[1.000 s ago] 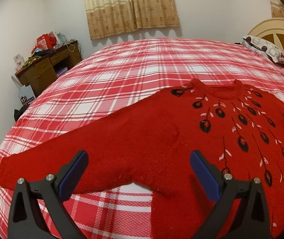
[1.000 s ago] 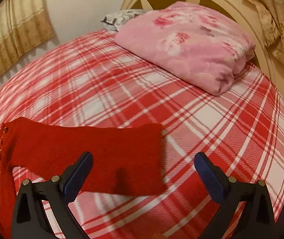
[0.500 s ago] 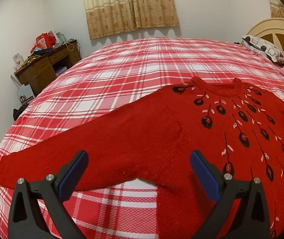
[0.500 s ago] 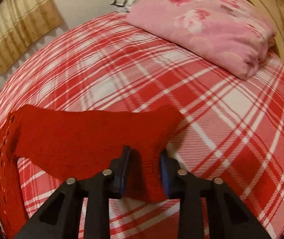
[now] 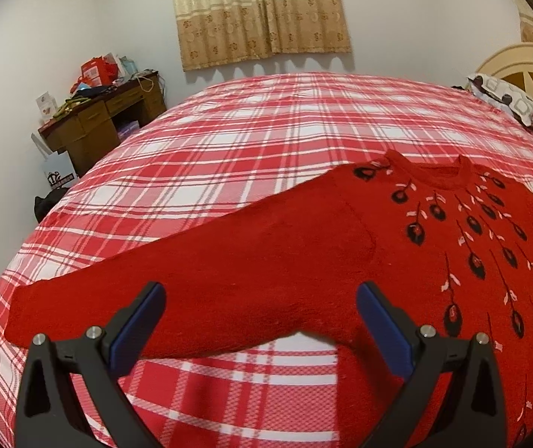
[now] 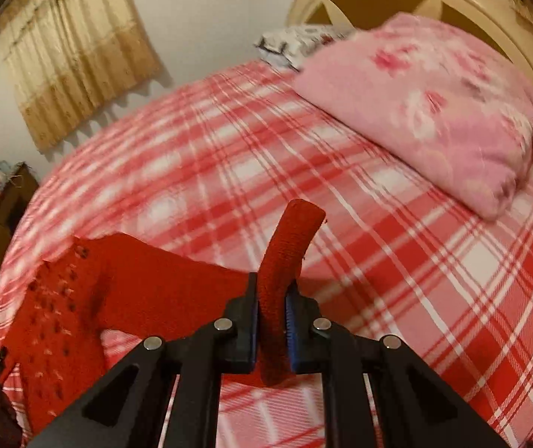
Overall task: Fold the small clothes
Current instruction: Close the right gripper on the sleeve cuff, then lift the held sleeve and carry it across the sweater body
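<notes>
My right tongs (image 6: 270,311) are clamped on the sweater's (image 5: 359,254) sleeve cuff (image 6: 288,246), lifted above the bed (image 6: 397,246). My left tongs (image 5: 260,321) gape wide over the other sleeve, holding nothing; the sweater lies flat.

Warm, dimmish indoor light from overhead. The left wrist view is sharp, with the beige patterned curtain (image 5: 260,11) casting a scalloped shadow on the wall. The right wrist view is motion-smeared, especially the pink floral pillow (image 6: 427,108). Both have heavy fisheye bending and black corners.
</notes>
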